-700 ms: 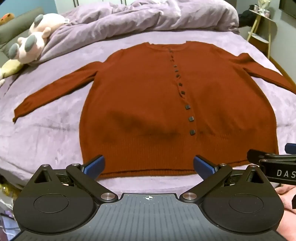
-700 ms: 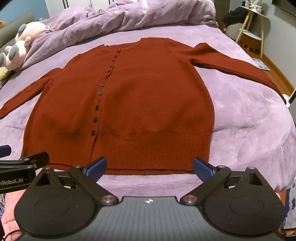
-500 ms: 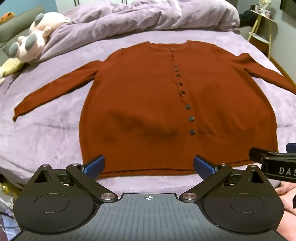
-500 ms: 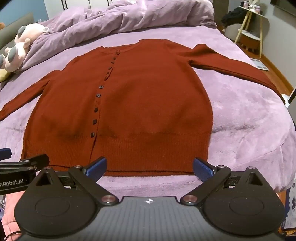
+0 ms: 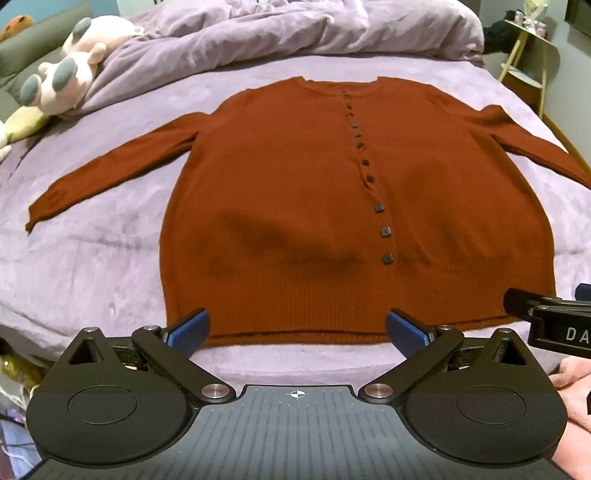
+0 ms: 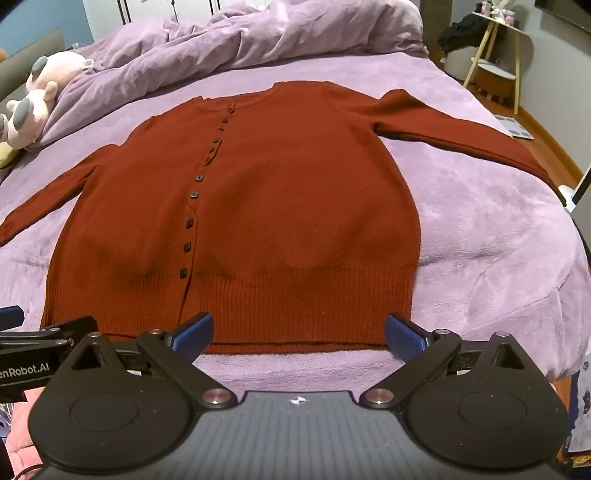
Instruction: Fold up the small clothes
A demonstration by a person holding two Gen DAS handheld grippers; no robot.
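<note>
Cardigan [image 5: 332, 206], rust-red and buttoned, lies flat and face up on the purple bed [image 5: 92, 258], both sleeves spread outward. Left gripper [image 5: 297, 328] and right gripper [image 6: 299, 332] hang side by side just short of its ribbed hem, fingers wide apart, holding nothing.

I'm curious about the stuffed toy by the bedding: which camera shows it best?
The left wrist view: the stuffed toy shows nearly whole beside the bedding. The right wrist view catches it smaller, at the frame's edge.
</note>
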